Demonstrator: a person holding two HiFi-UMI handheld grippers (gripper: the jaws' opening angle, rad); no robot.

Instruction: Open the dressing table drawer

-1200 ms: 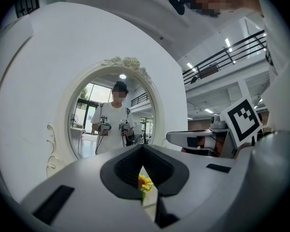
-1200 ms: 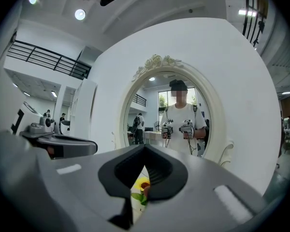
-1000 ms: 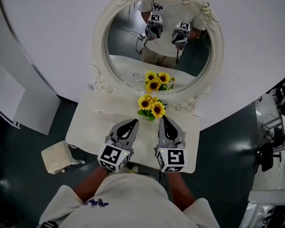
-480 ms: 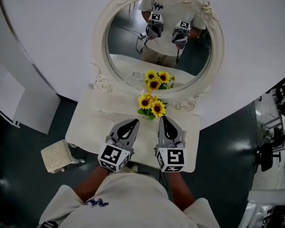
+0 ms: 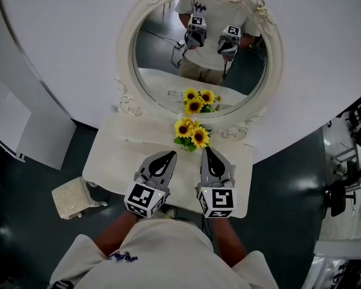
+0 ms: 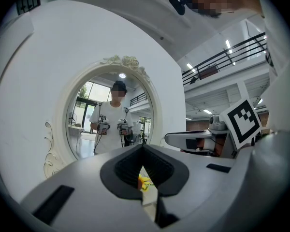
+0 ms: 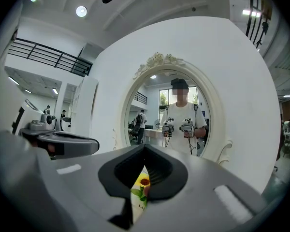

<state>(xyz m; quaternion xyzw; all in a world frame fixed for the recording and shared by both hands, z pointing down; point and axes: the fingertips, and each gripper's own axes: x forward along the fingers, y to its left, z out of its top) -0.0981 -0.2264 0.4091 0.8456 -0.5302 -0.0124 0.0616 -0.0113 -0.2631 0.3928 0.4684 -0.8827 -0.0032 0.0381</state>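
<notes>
The left gripper [image 5: 167, 156] and right gripper [image 5: 208, 152] are being held level over the worktop [image 5: 111, 156], jaws closed empty, facing sunflowers [image 5: 191, 135].

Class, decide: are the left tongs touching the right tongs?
Apart. The head view shows a strip of bare table between the left tongs and the right tongs, along their whole length.

Bright, even indoor light; sharp frames, strong fisheye warping, dark vignetted corners.
</notes>
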